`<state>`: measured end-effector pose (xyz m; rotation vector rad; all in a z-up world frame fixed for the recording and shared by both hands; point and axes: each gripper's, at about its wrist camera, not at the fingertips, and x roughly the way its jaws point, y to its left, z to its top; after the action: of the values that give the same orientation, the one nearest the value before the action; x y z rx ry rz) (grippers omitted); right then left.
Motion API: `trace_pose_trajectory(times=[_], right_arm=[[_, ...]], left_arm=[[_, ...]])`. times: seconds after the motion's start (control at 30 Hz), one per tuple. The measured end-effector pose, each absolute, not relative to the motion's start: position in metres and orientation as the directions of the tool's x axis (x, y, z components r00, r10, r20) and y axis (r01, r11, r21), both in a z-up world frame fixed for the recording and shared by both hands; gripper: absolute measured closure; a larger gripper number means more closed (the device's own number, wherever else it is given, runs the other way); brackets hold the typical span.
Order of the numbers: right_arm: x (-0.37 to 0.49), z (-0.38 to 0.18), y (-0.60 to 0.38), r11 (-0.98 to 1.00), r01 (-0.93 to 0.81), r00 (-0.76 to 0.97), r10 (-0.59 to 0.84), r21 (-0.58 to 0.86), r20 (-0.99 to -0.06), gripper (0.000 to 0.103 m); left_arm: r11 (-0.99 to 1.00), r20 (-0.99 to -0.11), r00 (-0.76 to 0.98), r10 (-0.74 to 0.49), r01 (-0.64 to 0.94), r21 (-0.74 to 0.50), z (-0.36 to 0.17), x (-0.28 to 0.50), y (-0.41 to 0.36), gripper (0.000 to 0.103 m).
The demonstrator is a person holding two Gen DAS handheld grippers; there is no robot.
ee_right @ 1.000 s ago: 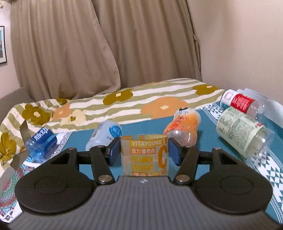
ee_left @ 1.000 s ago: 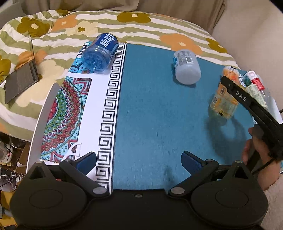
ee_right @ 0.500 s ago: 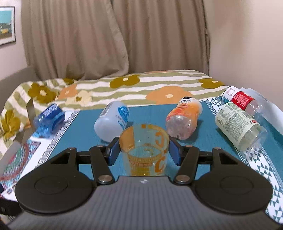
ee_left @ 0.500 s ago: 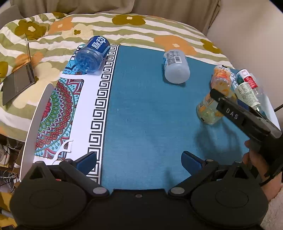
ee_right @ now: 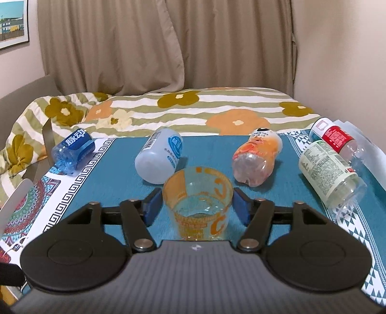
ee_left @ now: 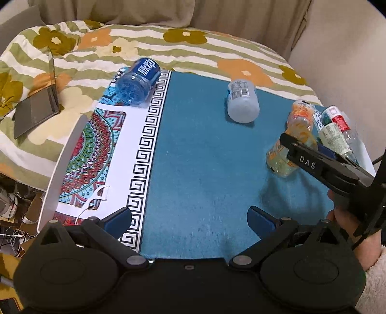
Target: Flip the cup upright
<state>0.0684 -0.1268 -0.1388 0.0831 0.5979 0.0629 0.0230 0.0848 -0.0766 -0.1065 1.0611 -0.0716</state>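
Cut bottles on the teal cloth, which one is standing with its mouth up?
Only the clear orange-lettered cup between the right hand-held gripper's fingers; the blue, white, orange and green-labelled bottles lie sideways.

A home bedroom: a flowered quilt (ee_right: 183, 108), drawn curtains (ee_right: 144, 43) and a framed picture (ee_right: 13, 23) beyond the jaws.

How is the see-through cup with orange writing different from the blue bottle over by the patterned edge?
The cup stands mouth up between the fingers of the right claw; the blue bottle lies on its side, untouched. The cup is clear with orange print; the blue bottle is tinted blue with a white-lettered label. The cup sits on the plain teal cloth; the blue bottle rests near the patterned border. Both look like transparent plastic.
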Motion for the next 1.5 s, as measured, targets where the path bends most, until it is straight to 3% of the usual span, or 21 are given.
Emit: trace_pose_trajectory(times=[0.07,0.4,0.73,1.5], right_arm=[[0.067,-0.135,-0.127,0.995,-0.047,0.82,0.09,0.091,-0.565,0.0],[0.036,-0.072,-0.155,0.99,-0.125,0.734,0.132,0.059,-0.666,0.0],[0.007,-0.019,-0.202,0.999,-0.04,0.659,0.052,0.034,-0.751,0.0],[-0.015,-0.02,-0.226,0.999,0.018,0.648,0.016,0.036,-0.762,0.0]], left_arm=[[0.993,-0.858,0.502,-0.105,0.0,-0.122,-0.071,0.019,0.084,0.0],[0.994,-0.784,0.613,-0.092,0.008,-0.111,-0.019,0.003,0.067,0.0],[0.998,-0.712,0.7,-0.061,0.053,-0.034,0.003,0.0,0.032,0.0],[0.994,-0.69,0.722,-0.055,0.102,0.027,-0.002,-0.013,0.005,0.0]])
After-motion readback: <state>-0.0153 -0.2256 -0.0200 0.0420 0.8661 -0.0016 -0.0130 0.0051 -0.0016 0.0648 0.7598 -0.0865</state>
